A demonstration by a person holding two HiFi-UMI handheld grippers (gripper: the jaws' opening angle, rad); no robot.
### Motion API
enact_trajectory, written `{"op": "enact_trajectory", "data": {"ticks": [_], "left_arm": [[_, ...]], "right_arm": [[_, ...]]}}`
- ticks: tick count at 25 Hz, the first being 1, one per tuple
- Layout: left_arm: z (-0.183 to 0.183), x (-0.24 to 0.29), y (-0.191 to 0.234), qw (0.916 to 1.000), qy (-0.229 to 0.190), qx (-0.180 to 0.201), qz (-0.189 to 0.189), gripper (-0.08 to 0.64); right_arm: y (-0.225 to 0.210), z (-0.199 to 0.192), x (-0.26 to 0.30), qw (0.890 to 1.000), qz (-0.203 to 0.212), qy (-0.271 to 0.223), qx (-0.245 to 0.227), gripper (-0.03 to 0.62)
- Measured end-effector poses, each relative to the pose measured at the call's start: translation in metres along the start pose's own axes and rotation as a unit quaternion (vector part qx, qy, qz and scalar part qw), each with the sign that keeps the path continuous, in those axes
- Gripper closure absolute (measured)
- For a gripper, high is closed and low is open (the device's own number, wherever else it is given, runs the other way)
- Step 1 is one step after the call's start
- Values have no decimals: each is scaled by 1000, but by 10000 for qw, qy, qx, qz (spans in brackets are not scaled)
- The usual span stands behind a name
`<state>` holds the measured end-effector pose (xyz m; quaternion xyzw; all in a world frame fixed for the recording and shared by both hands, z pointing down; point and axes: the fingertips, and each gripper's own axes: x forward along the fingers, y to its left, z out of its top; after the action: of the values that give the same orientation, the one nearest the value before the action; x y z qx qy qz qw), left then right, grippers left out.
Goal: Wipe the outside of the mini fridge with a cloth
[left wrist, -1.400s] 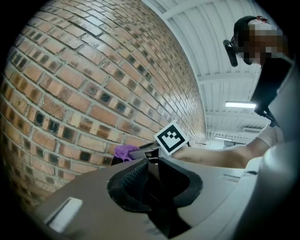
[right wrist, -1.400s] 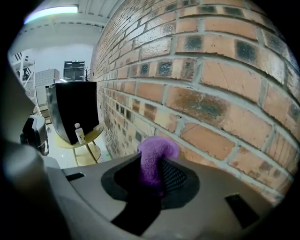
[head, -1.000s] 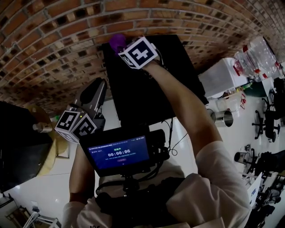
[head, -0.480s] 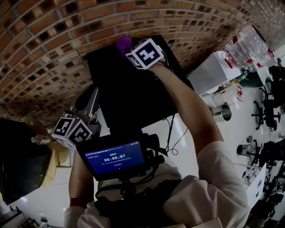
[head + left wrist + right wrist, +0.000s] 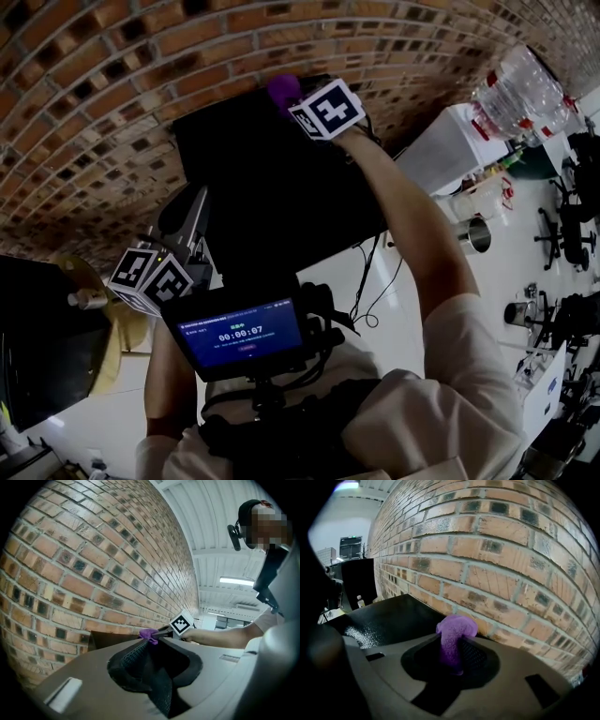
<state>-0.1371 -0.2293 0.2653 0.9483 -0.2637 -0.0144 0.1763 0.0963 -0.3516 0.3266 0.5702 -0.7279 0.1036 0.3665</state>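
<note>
Jaws first: the right gripper is clamped on a small purple cloth, whose soft wad bulges out past the pads. The left gripper has its jaws drawn together with nothing between them, and I am holding it off to the left of the black box-shaped mini fridge, pointing roughly level.

From the head view, the cloth sits at the far edge of the fridge's top, just beside the red-brown brick wall. I cannot tell whether the wad is pressing on the top or hanging just above it.

I judge the cloth light, limp and easy to bunch. The grip across its gathered middle looks right to me, since it leaves a pad of fabric ahead of the jaws to do the rubbing. It could fold under or slip out if dragged hard. The fridge looks rigid, and its top has a pebbled, slightly glossy finish, so I expect the cloth to glide with a little drag. The box seems heavy enough to stay put under light strokes.

For writing, the small blue-lit screen on the chest rig reads 00:00:07; its smaller lines are too fine to read. I see no brand on the fridge.
</note>
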Motion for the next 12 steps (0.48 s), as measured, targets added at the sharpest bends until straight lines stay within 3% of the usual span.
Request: {"op": "enact_trajectory", "data": {"ticks": [12], "left_arm": [[1,7,-10,10000,39,32,10,508]], "right_arm": [[-48,-33,-11,9994,-248,156,185,480]]}}
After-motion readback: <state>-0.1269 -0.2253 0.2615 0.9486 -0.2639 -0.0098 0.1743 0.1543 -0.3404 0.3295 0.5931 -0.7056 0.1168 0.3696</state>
